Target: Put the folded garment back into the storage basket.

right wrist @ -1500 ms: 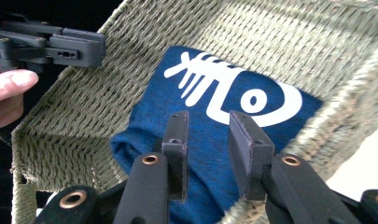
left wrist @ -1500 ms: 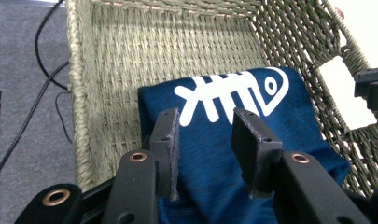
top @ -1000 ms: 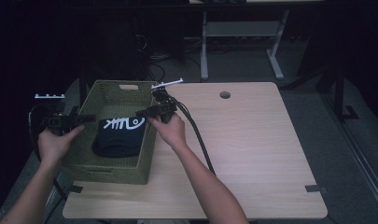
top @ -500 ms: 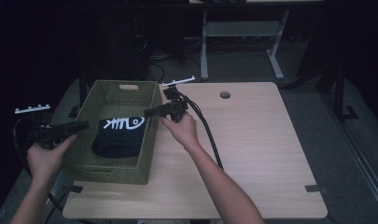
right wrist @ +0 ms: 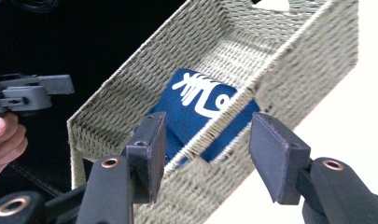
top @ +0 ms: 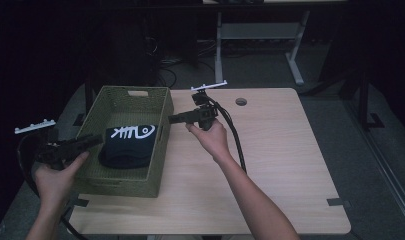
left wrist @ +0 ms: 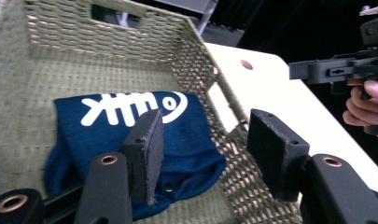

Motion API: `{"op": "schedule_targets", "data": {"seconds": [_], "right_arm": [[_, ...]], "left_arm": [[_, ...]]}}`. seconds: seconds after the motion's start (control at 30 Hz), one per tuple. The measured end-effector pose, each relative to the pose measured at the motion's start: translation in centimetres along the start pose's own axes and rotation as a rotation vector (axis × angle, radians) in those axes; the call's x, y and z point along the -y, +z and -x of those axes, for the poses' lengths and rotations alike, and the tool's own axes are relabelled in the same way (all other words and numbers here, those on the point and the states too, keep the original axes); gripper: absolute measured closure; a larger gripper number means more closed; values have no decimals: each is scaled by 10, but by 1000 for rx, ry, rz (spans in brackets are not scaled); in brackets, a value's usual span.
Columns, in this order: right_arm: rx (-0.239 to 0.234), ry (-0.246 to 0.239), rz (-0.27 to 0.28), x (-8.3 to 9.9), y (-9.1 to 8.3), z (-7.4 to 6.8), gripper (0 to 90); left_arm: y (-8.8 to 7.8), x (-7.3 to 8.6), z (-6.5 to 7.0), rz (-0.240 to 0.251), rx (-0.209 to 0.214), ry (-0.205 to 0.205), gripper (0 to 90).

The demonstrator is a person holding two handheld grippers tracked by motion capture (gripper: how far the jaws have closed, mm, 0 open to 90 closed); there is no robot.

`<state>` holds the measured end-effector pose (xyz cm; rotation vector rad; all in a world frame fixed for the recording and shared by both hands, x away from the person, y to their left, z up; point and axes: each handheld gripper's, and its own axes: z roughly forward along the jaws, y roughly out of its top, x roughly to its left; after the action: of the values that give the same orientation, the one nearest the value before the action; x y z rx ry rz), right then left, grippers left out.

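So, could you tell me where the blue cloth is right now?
In the high view the blue cloth lies folded on the basket floor, at the table's left, between the two grippers, both clear of it.

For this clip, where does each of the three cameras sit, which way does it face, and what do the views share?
High view: above the near table edge, looking forward and down; both forearms, left claw, right claw.
Left gripper view: rides the left claw, open, facing across the basket to the other hand.
Right gripper view: rides the right claw, open, facing the basket's side wall.
Shared: the blue cloth in the basket.
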<state>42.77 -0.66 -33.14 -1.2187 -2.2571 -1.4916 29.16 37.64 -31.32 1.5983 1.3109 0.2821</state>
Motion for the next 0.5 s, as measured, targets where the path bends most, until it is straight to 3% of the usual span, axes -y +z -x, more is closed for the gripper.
{"op": "schedule_targets", "data": {"seconds": [0.17,0.5], "right_arm": [[20,13,5,4,-11,6,439],[30,19,17,8,-25,14,406]], "left_arm": [[3,4,10,-5,19,20,443],[14,6,20,-5,46,14,430]]}}
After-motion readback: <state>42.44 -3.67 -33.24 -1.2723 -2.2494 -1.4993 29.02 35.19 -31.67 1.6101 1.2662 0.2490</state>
